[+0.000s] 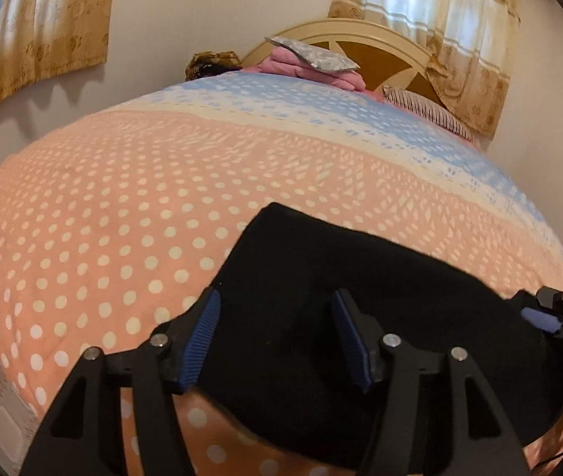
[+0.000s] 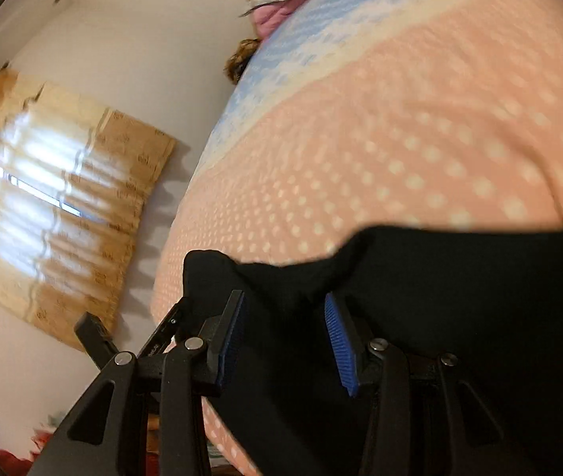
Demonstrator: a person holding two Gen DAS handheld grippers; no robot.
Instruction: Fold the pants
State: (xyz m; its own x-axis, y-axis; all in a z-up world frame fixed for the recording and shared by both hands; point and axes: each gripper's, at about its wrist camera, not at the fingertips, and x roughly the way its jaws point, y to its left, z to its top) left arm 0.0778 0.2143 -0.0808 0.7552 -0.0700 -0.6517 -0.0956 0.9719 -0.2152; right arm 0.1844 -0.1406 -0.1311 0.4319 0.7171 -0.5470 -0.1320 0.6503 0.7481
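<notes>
Dotted bedspread [image 1: 123, 198]; pink blanket [image 1: 293, 64]; striped pillow [image 1: 428, 109]; curtains [image 1: 39, 27]

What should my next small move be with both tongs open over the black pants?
Probably lower and close both at once. The left tongs and right tongs are open, their blue pads straddling the black pants on the dotted bedspread, gripping nothing yet, so no fold can start.
</notes>
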